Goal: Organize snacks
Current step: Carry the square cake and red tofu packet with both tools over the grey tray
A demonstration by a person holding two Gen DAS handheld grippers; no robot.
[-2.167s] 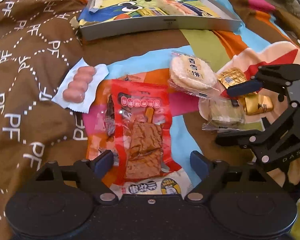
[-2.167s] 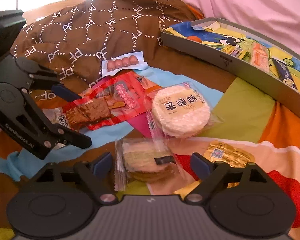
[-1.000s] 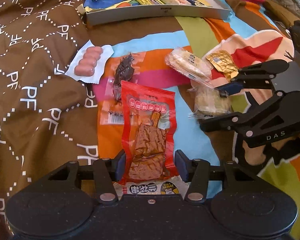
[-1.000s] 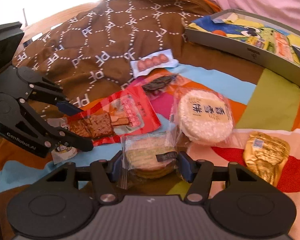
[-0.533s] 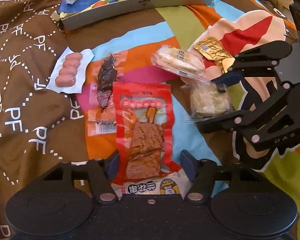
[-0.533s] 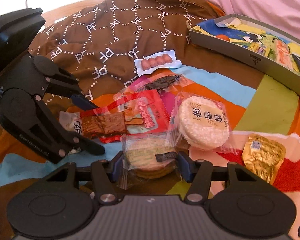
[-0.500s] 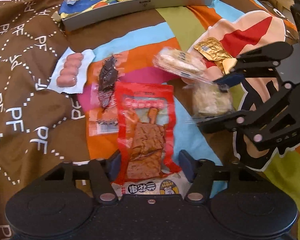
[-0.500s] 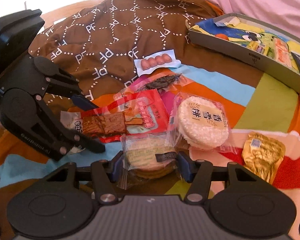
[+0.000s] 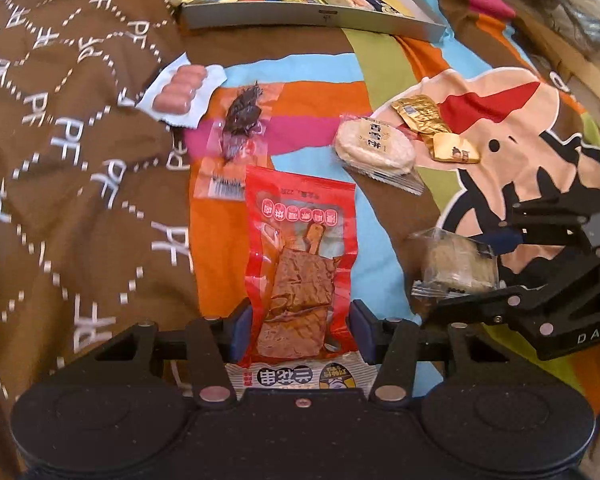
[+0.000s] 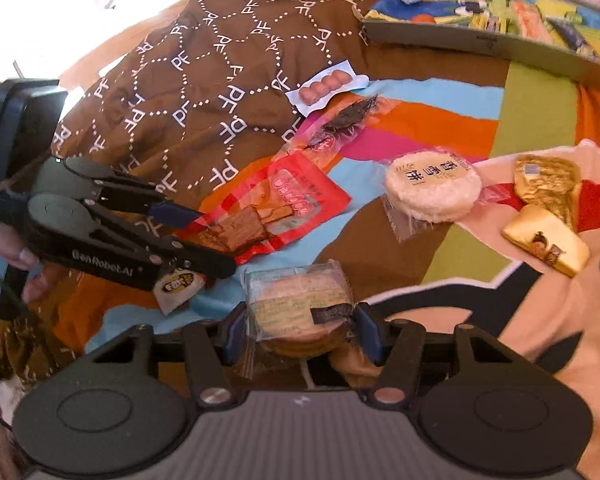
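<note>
You are gripping the red tofu-skewer pack [image 9: 300,264] in your left hand-held gripper [image 9: 300,330] and the clear-wrapped biscuits [image 10: 298,304] in your right hand-held gripper [image 10: 300,338]; sausages [image 9: 180,90], rice cracker [image 9: 374,146] and gold packets [image 9: 418,114] are lying on the bedspread [image 9: 380,60], outside the grey box [image 9: 312,20].

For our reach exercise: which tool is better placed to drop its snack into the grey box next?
Left, probably: the left tool, gripping the red packet, faces the grey box straight ahead; from the right tool it lies off to one side.
</note>
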